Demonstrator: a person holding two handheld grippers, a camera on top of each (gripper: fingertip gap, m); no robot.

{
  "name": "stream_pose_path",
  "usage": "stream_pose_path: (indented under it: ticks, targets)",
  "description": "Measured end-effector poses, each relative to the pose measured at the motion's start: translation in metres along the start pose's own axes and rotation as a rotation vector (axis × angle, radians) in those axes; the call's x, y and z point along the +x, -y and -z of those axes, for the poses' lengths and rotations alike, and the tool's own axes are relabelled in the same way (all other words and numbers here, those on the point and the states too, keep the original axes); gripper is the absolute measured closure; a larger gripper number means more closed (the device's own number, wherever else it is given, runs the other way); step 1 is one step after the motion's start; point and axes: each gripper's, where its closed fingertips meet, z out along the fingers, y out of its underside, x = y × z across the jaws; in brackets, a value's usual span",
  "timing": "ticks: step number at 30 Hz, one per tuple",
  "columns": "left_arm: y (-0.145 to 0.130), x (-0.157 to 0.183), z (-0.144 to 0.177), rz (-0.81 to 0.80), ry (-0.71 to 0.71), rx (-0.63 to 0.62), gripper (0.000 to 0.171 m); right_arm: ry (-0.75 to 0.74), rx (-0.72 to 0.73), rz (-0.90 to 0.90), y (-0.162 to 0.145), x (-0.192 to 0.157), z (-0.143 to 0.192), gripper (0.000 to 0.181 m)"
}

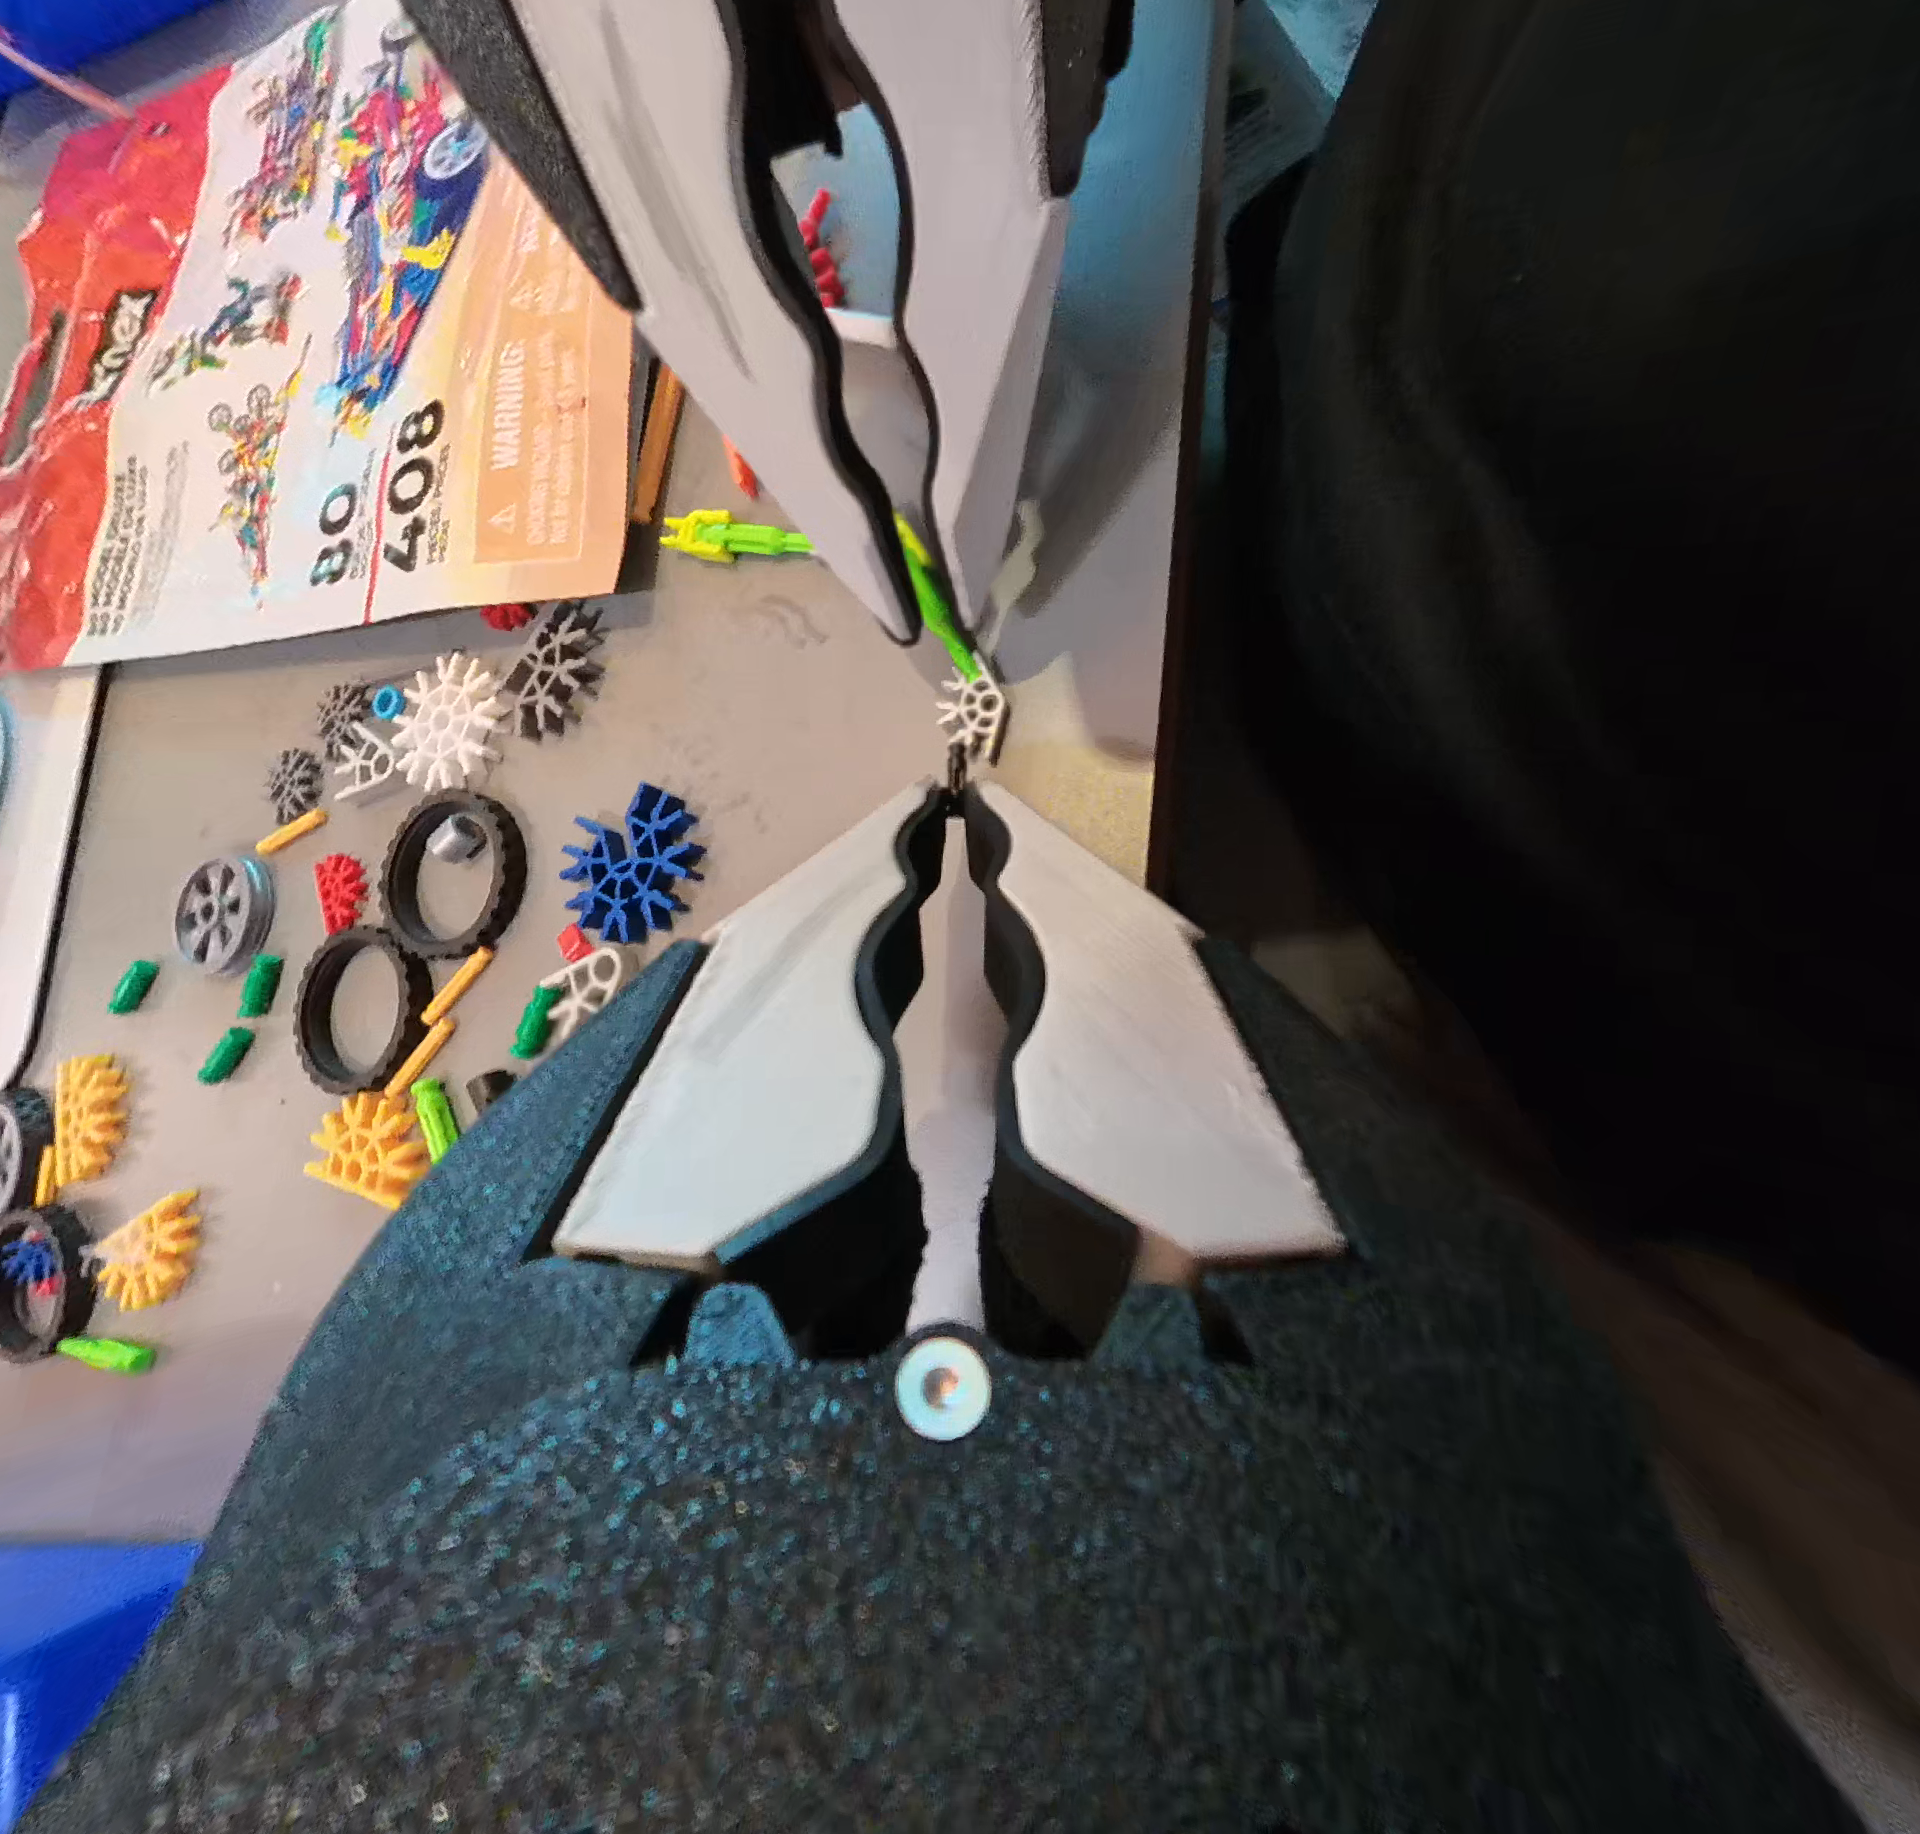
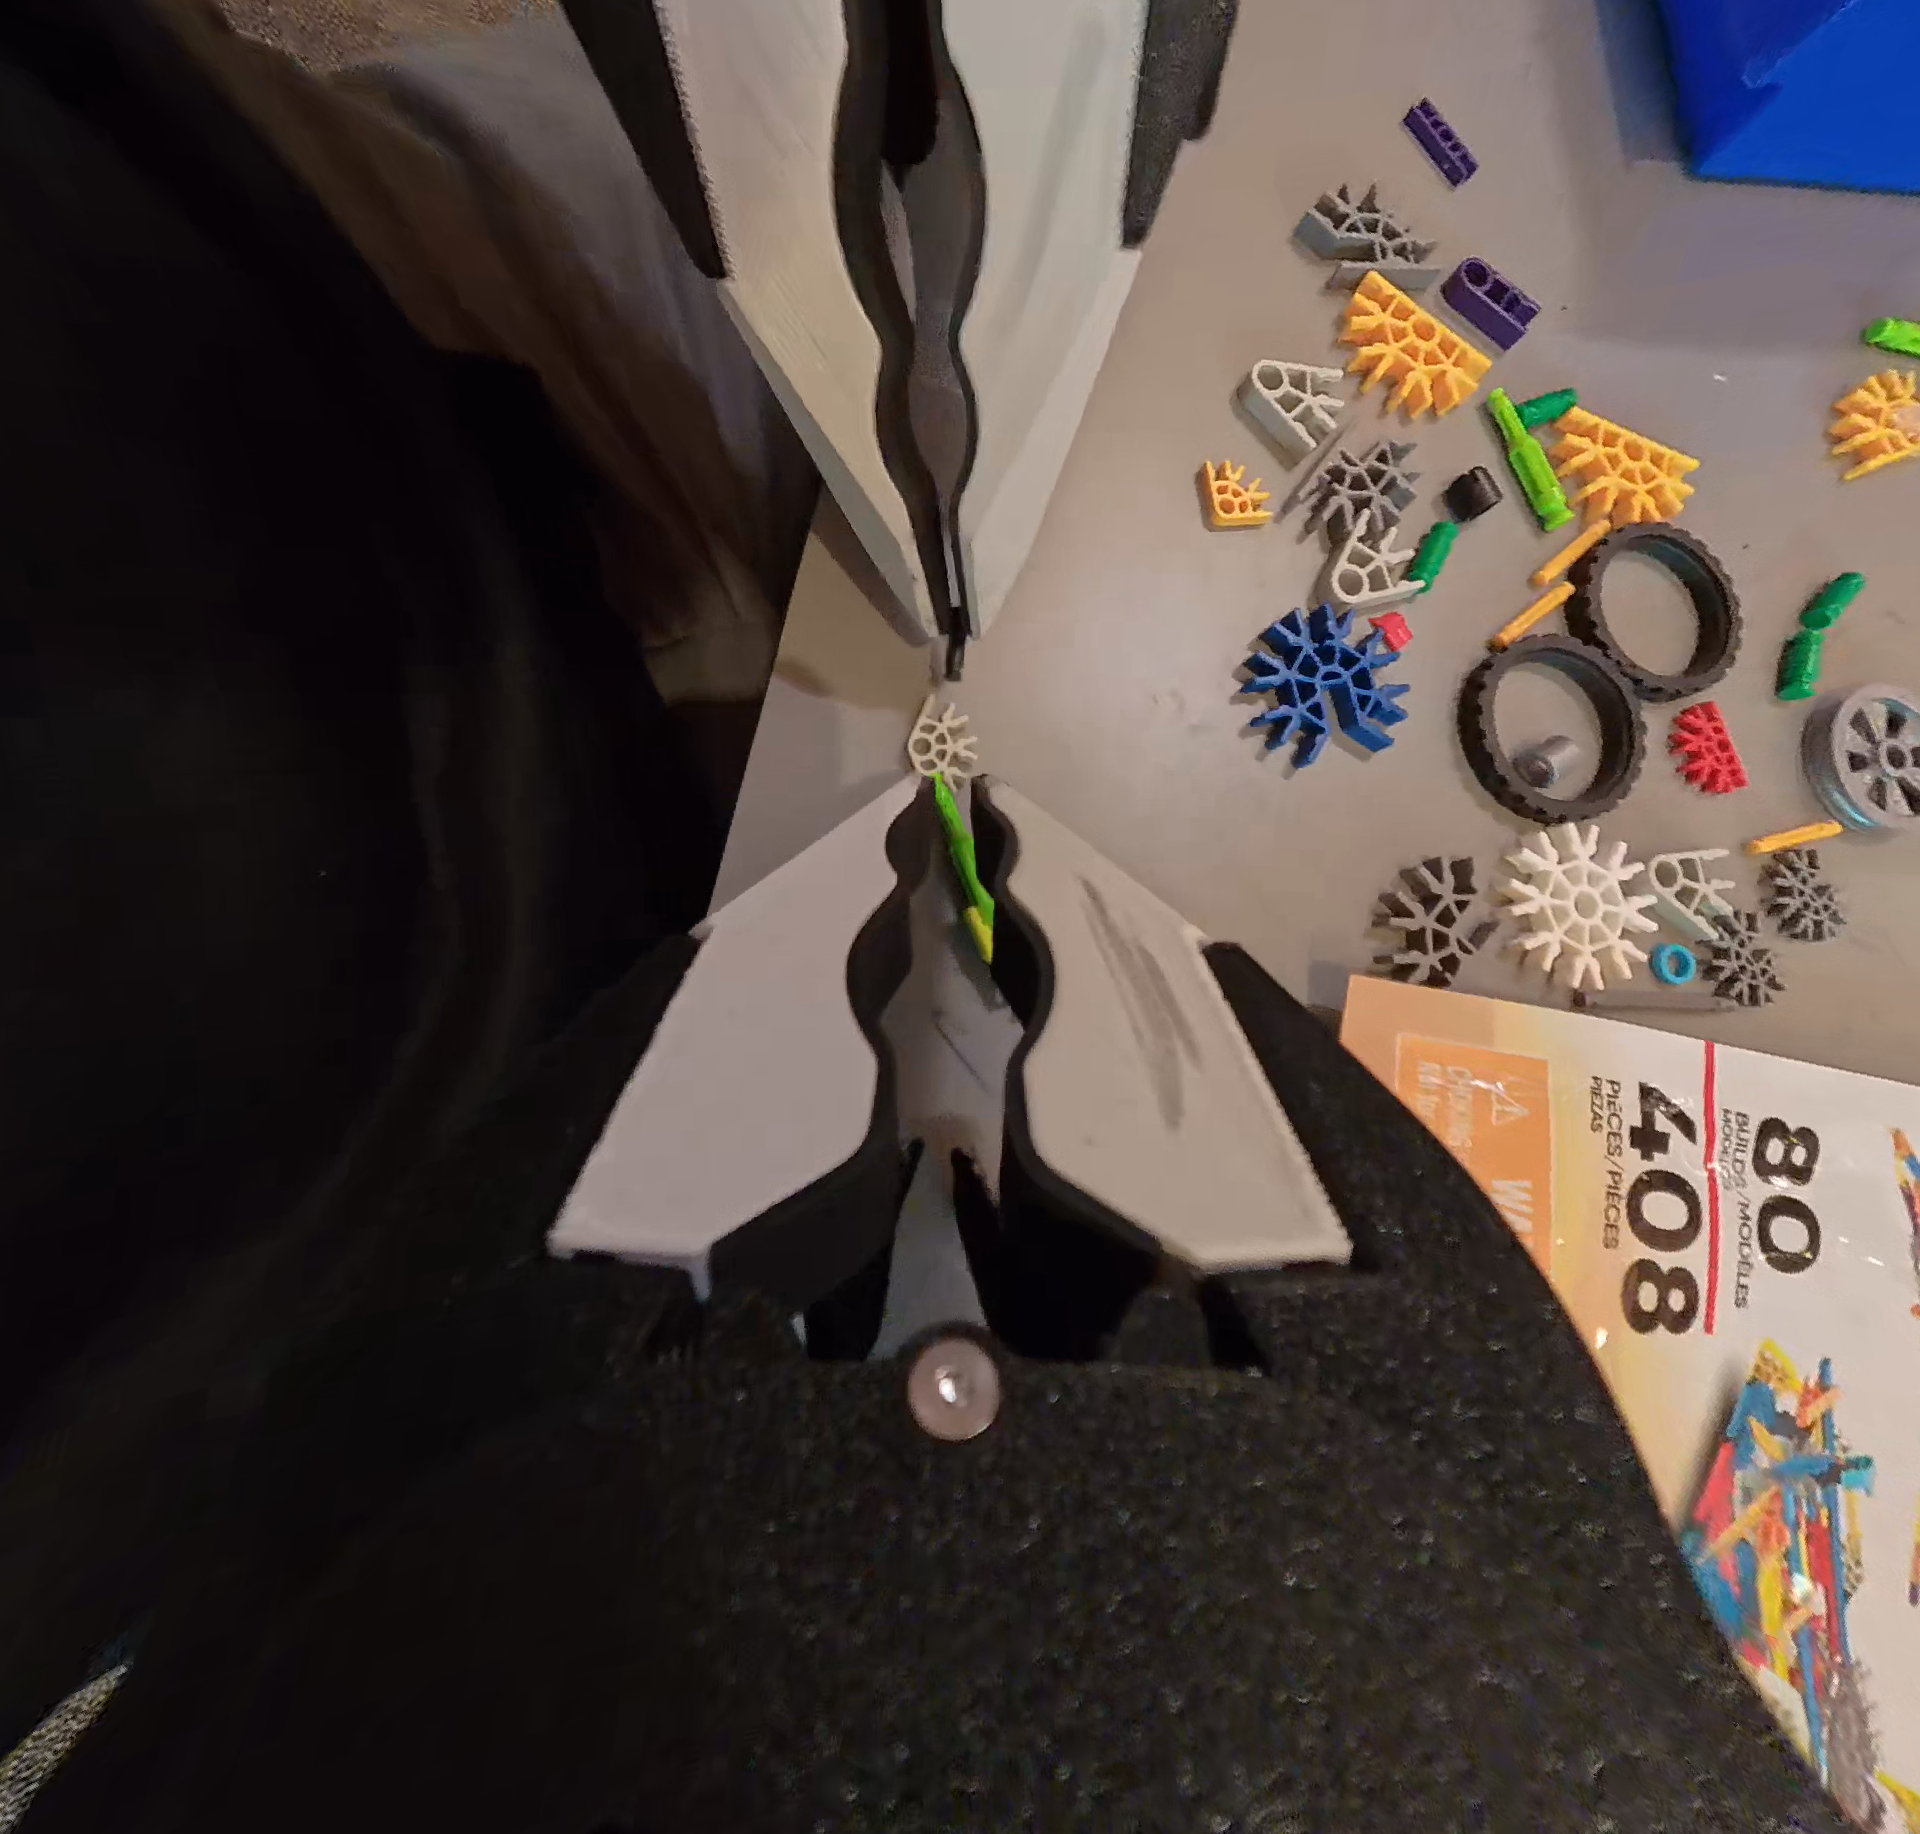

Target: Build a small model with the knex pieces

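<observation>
A small white connector (image 1: 971,712) hangs between the two grippers above the grey table, near its edge. My left gripper (image 1: 951,795) is shut on a thin black rod (image 1: 952,768) that meets the connector. My right gripper (image 2: 951,789) is shut on a bright green rod (image 2: 961,865) whose end sits in the connector (image 2: 943,740). The two grippers point tip to tip. In the left wrist view the right gripper (image 1: 940,631) comes down from above with the green rod (image 1: 930,579). In the right wrist view the left gripper (image 2: 954,641) comes from above.
Loose pieces lie on the table (image 2: 1122,662): a blue connector (image 2: 1325,683), black tyres (image 2: 1553,730), a white snowflake connector (image 2: 1574,901), yellow connectors (image 2: 1413,340), a grey wheel hub (image 2: 1870,750). A printed toy package (image 1: 343,361) and a blue bin (image 2: 1808,49) are beside them. Dark clothing (image 1: 1558,537) borders the table edge. The grippers are tip to tip, or close to it. Left tips and right tips are each some 25 cm from the printed toy package (image 1: 343,361).
</observation>
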Motion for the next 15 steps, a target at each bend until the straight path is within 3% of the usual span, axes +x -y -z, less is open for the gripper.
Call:
stream_pose_path:
  ticks: [15]
  targets:
    - [-0.003,0.004,-0.012,-0.093,-0.105,-0.019,0.171,0.045,-0.002,0.015,-0.005,-0.006,-0.007,0.18]
